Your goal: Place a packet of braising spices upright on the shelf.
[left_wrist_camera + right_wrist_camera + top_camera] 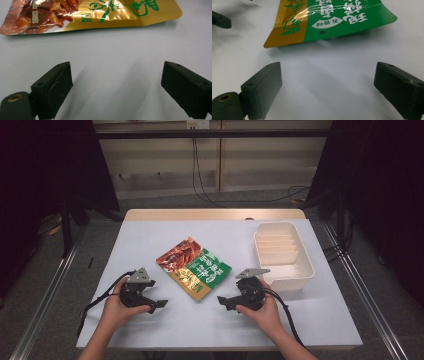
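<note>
The left gripper rests low over the white table, its jaws spread wide with nothing between them, only bare tabletop. Just ahead of it, a little to its right, lies a flat snack pouch printed in red, gold and green. The right gripper sits on the pouch's other side, jaws likewise wide apart and empty, pointing toward the pouch's gold and green corner. Beyond the right gripper, close behind its hand, stands a white ridged tray, apart from the pouch.
</note>
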A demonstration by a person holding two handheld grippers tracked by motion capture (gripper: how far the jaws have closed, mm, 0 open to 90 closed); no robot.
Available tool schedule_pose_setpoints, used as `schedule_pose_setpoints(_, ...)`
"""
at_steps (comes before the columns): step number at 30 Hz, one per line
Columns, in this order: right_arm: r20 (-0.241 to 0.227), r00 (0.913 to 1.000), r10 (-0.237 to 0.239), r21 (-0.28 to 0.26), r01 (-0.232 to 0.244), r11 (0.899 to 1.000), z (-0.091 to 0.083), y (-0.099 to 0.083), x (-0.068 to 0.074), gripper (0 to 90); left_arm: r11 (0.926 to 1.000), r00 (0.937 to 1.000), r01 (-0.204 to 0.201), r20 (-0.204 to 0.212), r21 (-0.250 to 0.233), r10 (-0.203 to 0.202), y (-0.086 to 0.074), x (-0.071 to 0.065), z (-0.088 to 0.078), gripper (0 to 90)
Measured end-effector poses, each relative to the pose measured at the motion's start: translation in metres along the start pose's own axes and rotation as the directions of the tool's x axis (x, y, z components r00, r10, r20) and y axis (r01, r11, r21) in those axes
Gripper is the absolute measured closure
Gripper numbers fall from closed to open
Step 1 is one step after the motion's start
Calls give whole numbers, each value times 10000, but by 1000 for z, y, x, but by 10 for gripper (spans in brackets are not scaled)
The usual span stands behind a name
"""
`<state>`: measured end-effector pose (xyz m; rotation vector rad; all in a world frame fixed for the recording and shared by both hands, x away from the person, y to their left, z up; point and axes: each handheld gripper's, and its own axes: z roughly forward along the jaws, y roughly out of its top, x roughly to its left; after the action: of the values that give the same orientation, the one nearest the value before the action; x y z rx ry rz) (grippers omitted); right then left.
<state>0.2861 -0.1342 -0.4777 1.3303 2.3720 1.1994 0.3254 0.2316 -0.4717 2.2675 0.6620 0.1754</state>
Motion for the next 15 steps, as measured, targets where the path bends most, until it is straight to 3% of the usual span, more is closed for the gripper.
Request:
schedule_pose_setpoints(2, 79, 10000, -58, 36, 58, 10000, 3, 1, 1, 77, 9996, 9997, 177, 186, -212, -173, 2, 0, -5, 86)
schedule_pose_setpoints(8, 160, 9995, 268, -132, -266, 9996, 7, 7, 0, 81, 9969, 9987, 467, 235, -627, -453, 5, -2, -16, 65)
schedule_pose_setpoints(15, 199, 9995, 260, 90, -262, 9996, 17, 15, 8, 86, 9983, 9994, 312, 156, -485, -305, 4, -3, -17, 57)
